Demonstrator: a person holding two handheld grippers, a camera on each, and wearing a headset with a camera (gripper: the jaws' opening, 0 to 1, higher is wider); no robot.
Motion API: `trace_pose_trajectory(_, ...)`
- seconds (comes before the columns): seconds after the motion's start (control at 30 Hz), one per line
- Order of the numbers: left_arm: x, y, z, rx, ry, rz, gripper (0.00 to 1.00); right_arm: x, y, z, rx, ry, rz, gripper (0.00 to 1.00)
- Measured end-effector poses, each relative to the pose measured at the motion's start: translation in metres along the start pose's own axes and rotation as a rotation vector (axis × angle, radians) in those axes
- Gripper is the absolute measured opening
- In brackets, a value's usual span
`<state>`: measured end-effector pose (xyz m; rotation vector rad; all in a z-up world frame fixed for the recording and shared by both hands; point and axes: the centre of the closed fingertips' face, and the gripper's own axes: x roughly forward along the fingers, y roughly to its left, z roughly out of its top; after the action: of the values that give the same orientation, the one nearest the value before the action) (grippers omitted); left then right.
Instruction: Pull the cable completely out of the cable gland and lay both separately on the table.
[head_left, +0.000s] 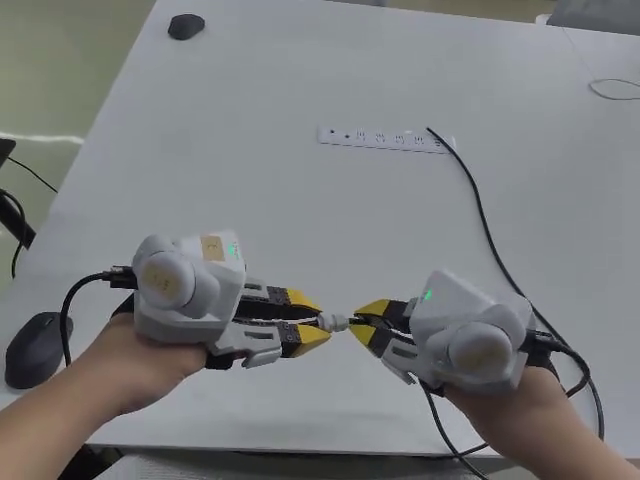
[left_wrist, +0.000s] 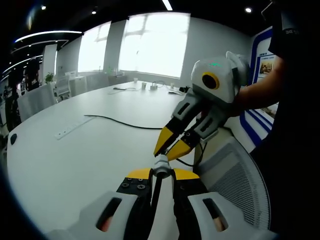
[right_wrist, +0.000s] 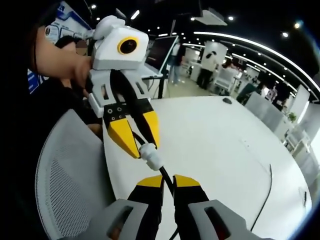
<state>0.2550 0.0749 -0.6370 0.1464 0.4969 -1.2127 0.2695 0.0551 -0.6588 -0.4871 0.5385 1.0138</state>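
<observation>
Head view: over the table, the left gripper and right gripper meet tip to tip; right's jaws are nipped onto the cable, left's onto the cable gland. Draw straight apart along the cable's line, grips firm

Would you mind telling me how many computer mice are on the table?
2. One mouse lies near the table's far edge; a second mouse lies at its near left corner. Others may be out of view.
</observation>
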Motion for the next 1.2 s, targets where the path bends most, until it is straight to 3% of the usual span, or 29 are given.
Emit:
trace_pose_trajectory(0.3, -0.003, 0.005, 0.001, 0.003, -0.002, 0.011, 0.15, 0.001, -0.011, -0.017, 0.201, -0.014, -0.021, 0.01)
trace_pose_trajectory(0.47, -0.004, 0.005, 0.002, 0.005, -0.008, 0.016, 0.15, -0.002, -0.021, -0.034, 0.385, -0.019, -0.038, 0.02)
trace_pose_trajectory(0.7, -0.004, 0.006, 0.004, 0.01, -0.009, 0.018, 0.15, -0.004, -0.032, -0.054, 0.566, -0.031, -0.063, 0.02)
trace_pose_trajectory(0.77, -0.004, 0.007, 0.004, 0.011, -0.009, 0.018, 0.15, -0.005, -0.036, -0.06, 0.652, -0.056, -0.063, 0.02)
trace_pose_trajectory(1.07, -0.002, 0.005, 0.005, 0.014, -0.008, 0.008, 0.15, -0.008, -0.042, -0.088, 0.823, -0.044, -0.082, 0.02)
trace_pose_trajectory(1.2, -0.001, 0.003, 0.005, 0.015, -0.008, 0.004, 0.15, -0.006, -0.042, -0.103, 0.898, -0.011, -0.097, 0.02)
